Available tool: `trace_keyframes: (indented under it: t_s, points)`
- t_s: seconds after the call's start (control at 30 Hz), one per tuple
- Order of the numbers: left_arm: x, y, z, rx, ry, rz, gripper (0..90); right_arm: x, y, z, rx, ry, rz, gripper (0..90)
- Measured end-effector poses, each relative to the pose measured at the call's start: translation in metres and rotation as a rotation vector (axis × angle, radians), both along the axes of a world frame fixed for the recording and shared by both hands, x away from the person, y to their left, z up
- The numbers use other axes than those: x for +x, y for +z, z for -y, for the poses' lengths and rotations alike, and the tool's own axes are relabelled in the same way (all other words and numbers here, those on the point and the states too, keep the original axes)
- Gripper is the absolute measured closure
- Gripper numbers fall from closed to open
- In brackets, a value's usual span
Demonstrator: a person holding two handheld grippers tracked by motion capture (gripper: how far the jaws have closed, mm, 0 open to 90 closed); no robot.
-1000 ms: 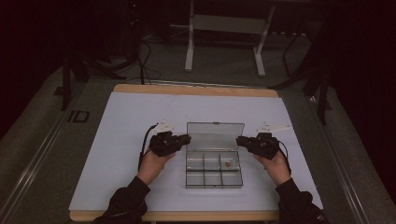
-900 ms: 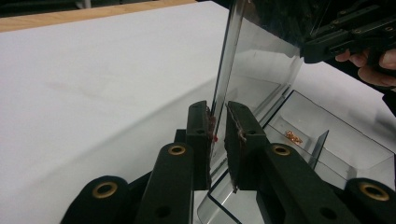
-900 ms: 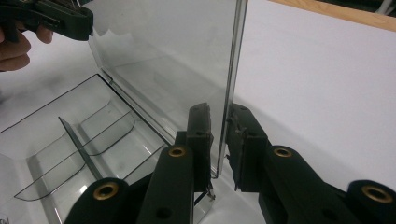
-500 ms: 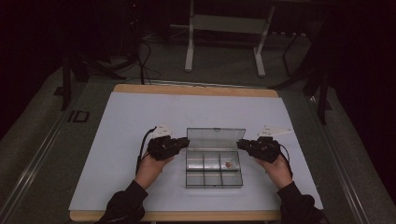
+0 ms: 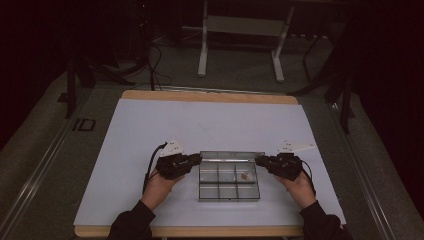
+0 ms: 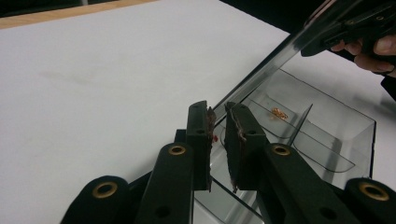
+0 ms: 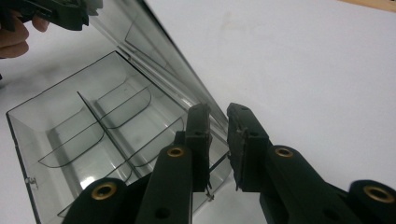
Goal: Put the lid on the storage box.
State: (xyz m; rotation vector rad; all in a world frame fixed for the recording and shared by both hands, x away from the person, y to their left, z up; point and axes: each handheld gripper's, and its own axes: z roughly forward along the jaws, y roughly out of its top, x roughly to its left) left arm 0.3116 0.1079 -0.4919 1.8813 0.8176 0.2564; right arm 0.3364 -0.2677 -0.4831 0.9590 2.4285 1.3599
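Note:
A clear plastic compartment box [image 5: 229, 192] lies on the white mat, with its hinged lid [image 5: 230, 155] tilted low over its far side. My left gripper [image 5: 199, 159] is shut on the lid's left corner, and in the left gripper view the lid [image 6: 261, 70] runs down between the left gripper's [image 6: 219, 126] pads. My right gripper [image 5: 257, 160] pinches the lid's right corner. In the right gripper view the lid [image 7: 154, 60] enters the right gripper's [image 7: 218, 128] narrow gap. A small orange item [image 5: 244, 175] [image 6: 279, 113] lies in one compartment.
The white mat [image 5: 210, 125] covers a wooden table whose edge [image 5: 210, 96] shows at the back. A metal stand's legs [image 5: 202, 50] rise on the dark floor behind. Bare mat spreads left, right and beyond the box.
The lid has come down from nearly upright to a low tilt over the box. Both grippers have stayed at its corners and sunk slightly with it.

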Motion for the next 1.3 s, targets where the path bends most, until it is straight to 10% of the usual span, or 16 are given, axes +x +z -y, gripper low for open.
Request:
trace_keyframes:
  t_s: [0.83,1.03,1.3]
  points:
    - [-0.017,-0.010,0.001,0.050,-0.029,-0.011,76.4,-0.010,-0.015,0.007,0.011,0.025,-0.047,77.7]
    - [-0.019,-0.014,-0.002,0.045,-0.015,-0.045,59.1,-0.010,-0.020,0.009,0.013,0.023,-0.068,74.8]
    - [-0.020,-0.019,-0.008,0.025,0.007,-0.082,47.6,-0.012,-0.025,0.013,0.034,0.003,-0.082,46.0]
